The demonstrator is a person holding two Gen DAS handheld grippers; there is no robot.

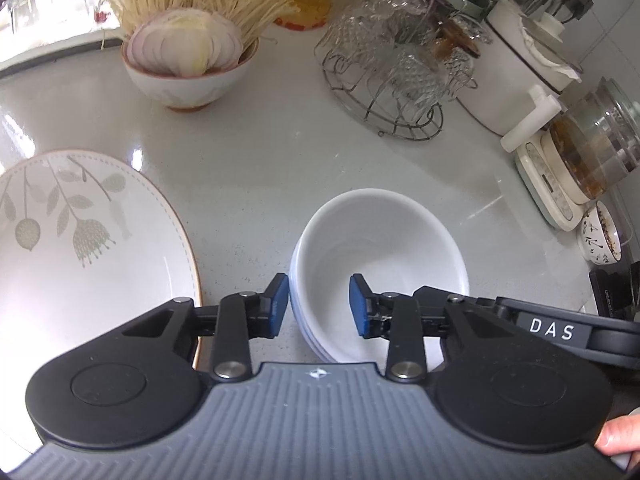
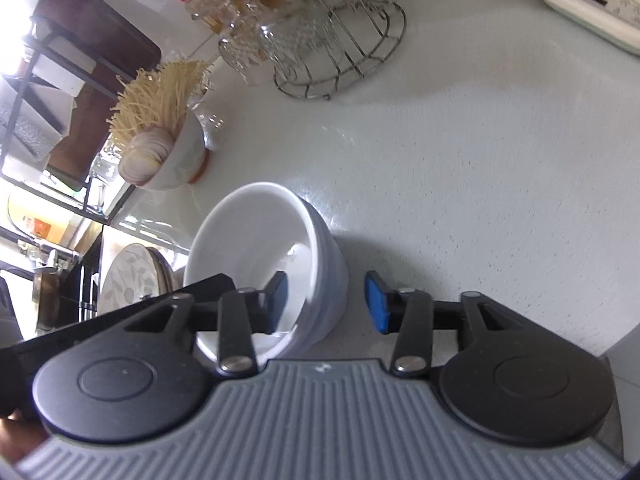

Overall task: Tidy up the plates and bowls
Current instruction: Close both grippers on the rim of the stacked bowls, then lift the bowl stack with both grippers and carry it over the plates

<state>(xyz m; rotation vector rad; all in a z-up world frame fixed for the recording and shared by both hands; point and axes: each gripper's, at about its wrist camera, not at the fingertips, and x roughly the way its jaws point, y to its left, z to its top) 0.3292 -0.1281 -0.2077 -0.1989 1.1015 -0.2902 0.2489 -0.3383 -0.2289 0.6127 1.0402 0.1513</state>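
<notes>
A stack of plain white bowls (image 1: pixel 380 248) stands on the pale counter (image 1: pixel 256 152); it also shows in the right wrist view (image 2: pixel 264 240). My left gripper (image 1: pixel 319 306) is open and straddles the stack's near-left rim, one pad outside, one inside. My right gripper (image 2: pixel 326 304) is open and straddles the stack's right wall, left pad inside the bowl, right pad outside. The right gripper's body (image 1: pixel 560 330) shows in the left wrist view. A white plate with a grey leaf pattern (image 1: pixel 80 248) lies left of the bowls, also visible in the right wrist view (image 2: pixel 128 276).
A patterned bowl of sliced onion and noodles (image 1: pixel 188 68) stands at the back. A wire rack of upturned glasses (image 1: pixel 396 80) is behind the bowls. A white pot (image 1: pixel 516 64), a glass kettle on a base (image 1: pixel 580 156) and a small patterned cup (image 1: pixel 600 236) line the right side.
</notes>
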